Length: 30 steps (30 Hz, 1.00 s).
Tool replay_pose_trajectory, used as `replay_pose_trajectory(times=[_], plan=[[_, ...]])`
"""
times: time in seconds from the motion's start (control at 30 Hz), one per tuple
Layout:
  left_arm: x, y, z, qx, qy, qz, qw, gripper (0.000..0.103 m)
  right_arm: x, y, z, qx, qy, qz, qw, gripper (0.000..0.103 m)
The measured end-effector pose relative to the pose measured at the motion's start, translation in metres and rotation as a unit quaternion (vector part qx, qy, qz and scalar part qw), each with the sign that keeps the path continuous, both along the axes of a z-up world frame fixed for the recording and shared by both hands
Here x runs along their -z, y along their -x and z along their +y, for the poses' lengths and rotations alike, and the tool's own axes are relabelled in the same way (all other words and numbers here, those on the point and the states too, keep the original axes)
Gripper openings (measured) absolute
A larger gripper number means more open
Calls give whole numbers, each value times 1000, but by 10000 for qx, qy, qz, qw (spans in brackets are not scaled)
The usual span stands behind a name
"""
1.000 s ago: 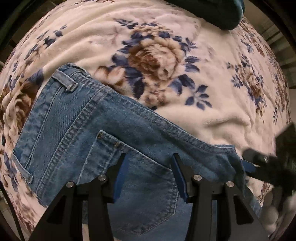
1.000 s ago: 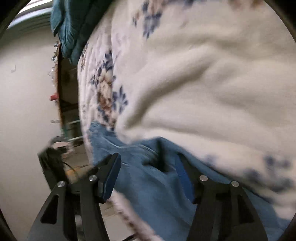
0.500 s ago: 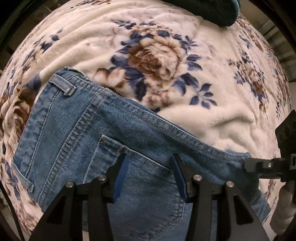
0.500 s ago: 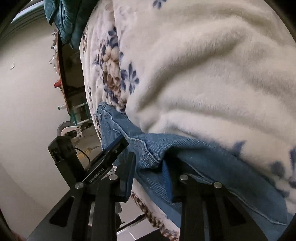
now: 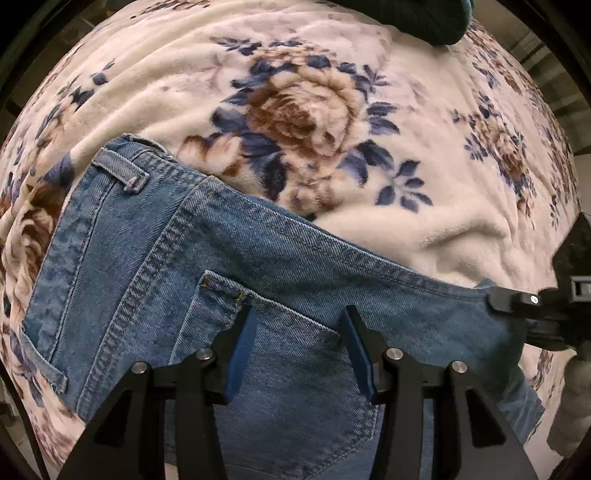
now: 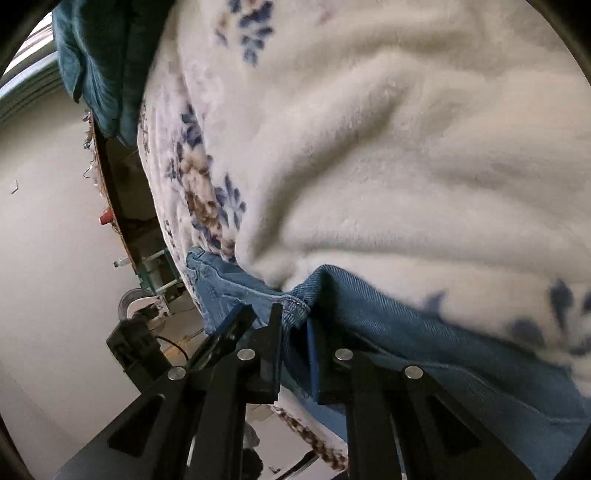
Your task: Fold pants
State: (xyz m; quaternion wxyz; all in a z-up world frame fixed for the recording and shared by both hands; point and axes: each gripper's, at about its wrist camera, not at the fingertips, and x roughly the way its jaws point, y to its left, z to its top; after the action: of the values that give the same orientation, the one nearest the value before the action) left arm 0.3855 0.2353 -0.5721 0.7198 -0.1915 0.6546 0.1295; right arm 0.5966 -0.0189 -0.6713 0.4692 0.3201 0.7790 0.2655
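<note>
Blue denim pants (image 5: pixel 155 266) lie on a floral fleece blanket (image 5: pixel 303 103), waistband at the left, back pocket facing up. My left gripper (image 5: pixel 299 332) is open, its blue pads hovering over the back pocket. My right gripper (image 6: pixel 295 332) is shut on the crotch edge of the pants (image 6: pixel 295 306). It also shows at the right of the left wrist view (image 5: pixel 517 299), pinching that denim corner. The left gripper's body shows low left in the right wrist view (image 6: pixel 136 343).
A dark teal cloth (image 5: pixel 424 18) lies at the blanket's far edge, also seen in the right wrist view (image 6: pixel 99 62). Beyond the bed edge a pale wall (image 6: pixel 44 229) and floor clutter (image 6: pixel 155 273) show.
My right gripper has closed its jaws on the denim crotch edge. The left gripper has stayed open over the pocket, shifting only slightly.
</note>
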Motion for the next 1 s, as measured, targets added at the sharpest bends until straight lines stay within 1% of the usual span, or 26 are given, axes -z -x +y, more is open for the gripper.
replay_pose_trajectory(times=[0.03, 0.1, 0.17, 0.2, 0.23, 0.27, 0.3, 0.33, 0.37, 0.4, 0.43, 0.47, 0.5, 0.53, 0.57, 0.6, 0.63, 0.67, 0.73, 0.77, 0.8, 0.83, 0.87, 0.9, 0.97, 1.0], plan=[[0, 0, 0, -12, 3, 5, 10000, 45, -3, 1, 0, 52, -11, -64, 10000, 12], [-1, -1, 1, -53, 41, 8, 10000, 45, -5, 0, -2, 115, 135, -174, 9997, 12], [-3, -1, 3, -82, 55, 20, 9999, 45, -9, -1, -2, 71, 153, -318, 9994, 13], [-3, -1, 3, -81, 57, 24, 9999, 45, -13, -1, -3, 32, 315, -437, 9985, 13], [-4, 0, 4, -70, 49, 27, 10000, 45, -19, -4, -3, 24, 536, -677, 9963, 13], [-5, 1, 5, -59, 34, 31, 10000, 45, -31, -8, -11, 17, 1054, -1106, 9883, 13], [-6, 3, 6, -64, 43, 35, 10000, 45, -38, -12, -23, 30, 1378, -1347, 9812, 13], [-8, 5, 7, -78, 62, 21, 9999, 45, -49, -14, -34, 122, 1360, -1541, 9786, 13], [-10, 6, 8, -89, 85, -13, 9999, 45, -55, -14, -33, 122, 1141, -1555, 9811, 13], [-13, 8, 8, -105, 100, -55, 9999, 45, -61, -8, -30, -64, 833, -1476, 9855, 13], [-16, 9, 8, -122, 126, -88, 9998, 45, -64, 1, -26, -326, 702, -1459, 9863, 14], [-19, 12, 9, -155, 187, -133, 9996, 45, -67, 14, -19, -679, 759, -1487, 9836, 17], [-21, 14, 8, -174, 237, -154, 9994, 45, -64, 25, -14, -960, 781, -1390, 9825, 19], [-23, 15, 5, -179, 301, -168, 9992, 45, -55, 37, -9, -1226, 786, -1179, 9823, 20], [-25, 15, 2, -163, 360, -172, 9991, 45, -44, 46, -11, -1367, 893, -1016, 9813, 20], [-26, 14, -4, -122, 407, -178, 9989, 45, -33, 51, -17, -1373, 1234, -1037, 9773, 20], [-27, 13, -9, -81, 430, -197, 9988, 45, -25, 49, -27, -1265, 1666, -1215, 9703, 17], [-29, 11, -15, -23, 433, -217, 9988, 45, -20, 43, -43, -1008, 2110, -1422, 9618, 0], [-31, 4, -32, 105, 486, -242, 9985, 45, -20, 34, -86, -97, 2574, -1565, 9535, 0], [-31, 0, -39, 155, 564, -263, 9979, 45, -31, 32, -102, 187, 2777, -1724, 9449, 1], [-32, -5, -51, 245, 679, -297, 9969, 45, -40, 33, -111, 355, 2736, -1844, 9433, 5], [-31, -10, -59, 320, 724, -305, 9964, 45, -53, 36, -124, 552, 2483, -1911, 9480, 5], [-28, -19, -75, 530, 750, -298, 9953, 49, -64, 41, -136, 698, 2278, -1918, 9521, 8], [-24, -25, -85, 657, 744, -276, 9947, 53, -76, 49, -144, 781, 2241, -1946, 9517, 13], [-12, -40, -106, 935, 818, -158, 9921, 53, -87, 68, -156, 732, 2267, -1984, 9507, 37], [-3, -48, -116, 1082, 711, -35, 9916, 53, -87, 78, -160, 648, 2219, -1920, 9538, 38]])
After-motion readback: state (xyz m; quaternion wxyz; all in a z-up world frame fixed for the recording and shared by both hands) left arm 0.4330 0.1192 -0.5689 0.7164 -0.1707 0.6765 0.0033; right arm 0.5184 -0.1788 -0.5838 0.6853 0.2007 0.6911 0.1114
